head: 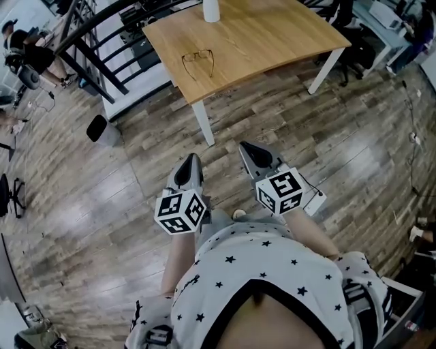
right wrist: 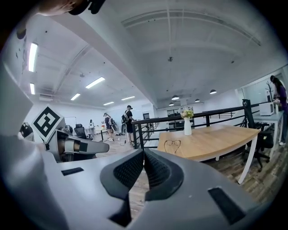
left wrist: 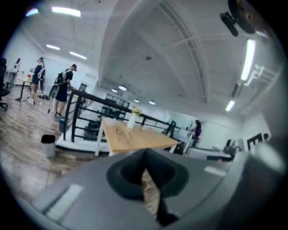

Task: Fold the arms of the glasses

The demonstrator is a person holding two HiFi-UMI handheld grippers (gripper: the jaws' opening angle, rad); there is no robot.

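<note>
A pair of thin dark-framed glasses lies with its arms spread on the wooden table, near the table's front left corner. They also show in the right gripper view as glasses and faintly in the left gripper view as glasses. My left gripper and right gripper hang over the floor well short of the table, side by side. Both are shut with nothing between the jaws. From the right gripper view the left gripper is at the left.
A white vase with flowers stands at the table's far edge. A black railing runs left of the table, with a small dark bin on the floor near it. Office chairs and desks lie beyond. People stand far off at the left.
</note>
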